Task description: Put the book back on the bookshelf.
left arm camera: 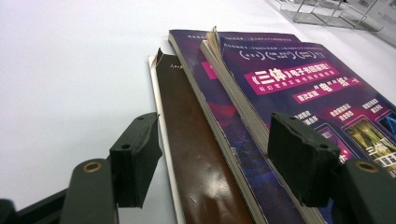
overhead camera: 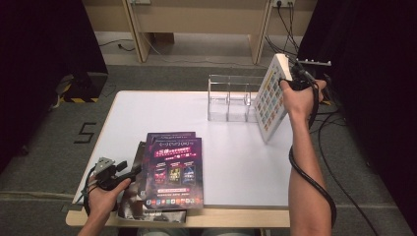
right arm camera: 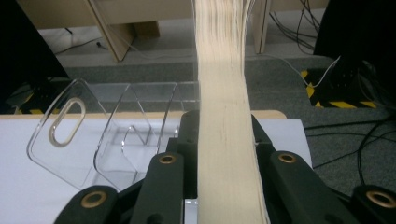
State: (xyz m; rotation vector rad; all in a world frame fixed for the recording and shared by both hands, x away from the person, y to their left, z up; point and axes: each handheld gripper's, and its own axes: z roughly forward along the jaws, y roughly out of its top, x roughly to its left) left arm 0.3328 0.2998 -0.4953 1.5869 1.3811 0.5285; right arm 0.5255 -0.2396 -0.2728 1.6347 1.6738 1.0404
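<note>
Gripping a thick cream-edged book (right arm camera: 224, 116), right claw (right arm camera: 224, 154); left claw (left arm camera: 215, 149) open, apparently empty.

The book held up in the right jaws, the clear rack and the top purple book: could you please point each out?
held book (overhead camera: 269, 98), high view, on its patterned cover.
clear rack (overhead camera: 227, 101), high view, on a middle divider.
top purple book (left arm camera: 303, 86), left gripper view, on its cover title.

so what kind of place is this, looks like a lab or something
Probably a lab or recording setup rather than a home: a plain white table stands on grey carpet between black curtains, cables trail across the floor, and hazard-striped tape marks it. Books and a clear acrylic rack look like test props.
</note>
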